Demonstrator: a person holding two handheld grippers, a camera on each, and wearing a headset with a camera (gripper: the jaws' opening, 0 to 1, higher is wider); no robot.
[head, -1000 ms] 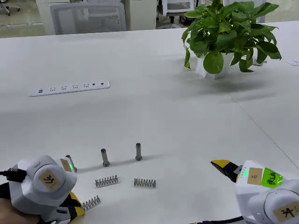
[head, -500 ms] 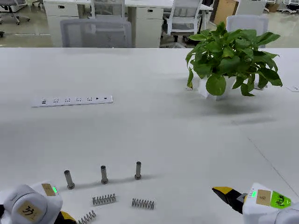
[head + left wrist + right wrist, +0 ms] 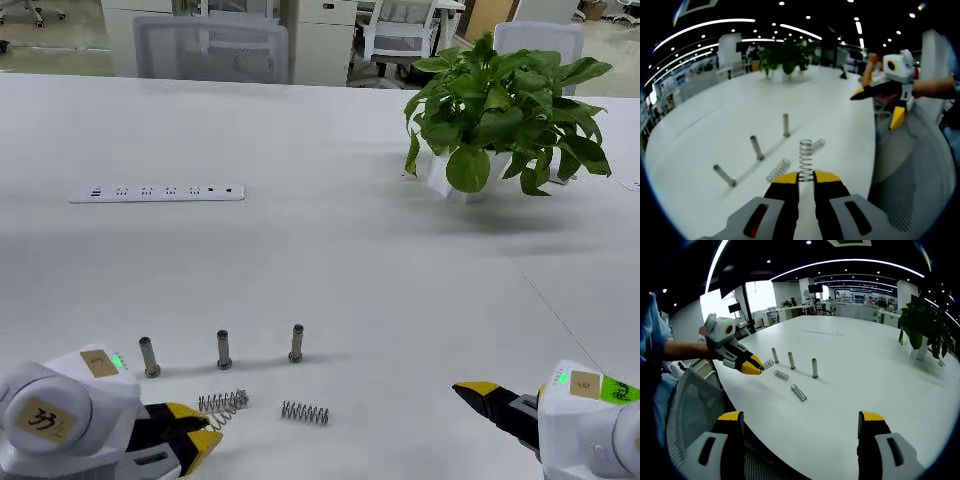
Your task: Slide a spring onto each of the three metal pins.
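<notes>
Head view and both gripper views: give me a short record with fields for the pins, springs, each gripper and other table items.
pins: three, upright in a row, all bare
left gripper: shut on the held spring, gripped by one end
right gripper: open, empty
loose springs: two, lying flat on the person's side of the pins
other: power strip, potted plant

Your table (image 3: 400, 270) carries three upright pins (image 3: 223, 349) and two loose springs (image 3: 305, 412). Farther back sit a power strip (image 3: 157, 193) and plant (image 3: 495, 95).
</notes>
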